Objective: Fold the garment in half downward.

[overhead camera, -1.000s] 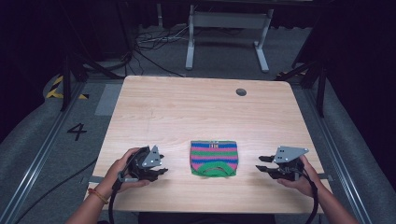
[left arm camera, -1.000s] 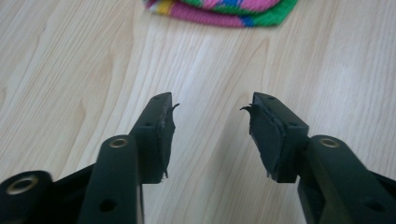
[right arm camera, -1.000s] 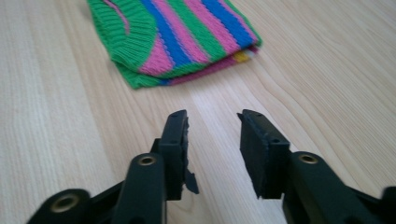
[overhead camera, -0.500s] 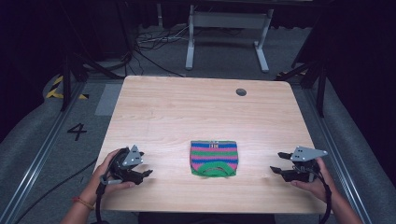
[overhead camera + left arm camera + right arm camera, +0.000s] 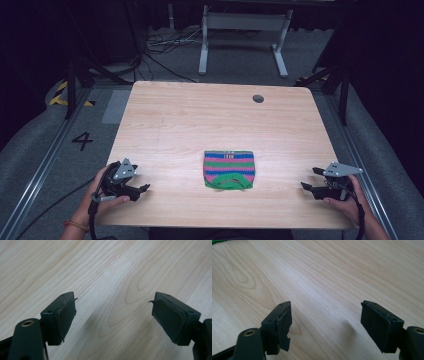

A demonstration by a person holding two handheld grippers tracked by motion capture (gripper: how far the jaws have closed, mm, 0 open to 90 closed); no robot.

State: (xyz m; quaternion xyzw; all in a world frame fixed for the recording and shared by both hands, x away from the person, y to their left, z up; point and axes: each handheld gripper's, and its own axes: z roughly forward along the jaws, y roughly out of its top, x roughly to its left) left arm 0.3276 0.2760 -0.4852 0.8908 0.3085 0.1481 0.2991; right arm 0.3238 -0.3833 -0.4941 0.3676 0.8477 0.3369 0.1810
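A: Item one, high view: a folded knitted cloth with pink, green and blue stripes and a green edge (image 5: 229,169), lying flat on the pale wooden table (image 5: 200,120), near its front edge and about midway between the two hands.

B: Item two, the left gripper (image 5: 142,189)?

A: At the table's front left corner, well apart from the cloth. The left gripper view (image 5: 113,315) adds what the high view cannot: black pads wide apart, bare wood grain between them, nothing held. The jaws have just been opening.

B: Item three, the right gripper (image 5: 306,179)?

A: Near the front right edge, likewise well apart from the cloth. The right gripper view (image 5: 325,325) shows its jaws spread, just opened further, with nothing between them; a sliver of green (image 5: 218,241) shows at the top left corner.

B: Other fittings?

A: A round grey hole (image 5: 258,98) near the table's far edge.
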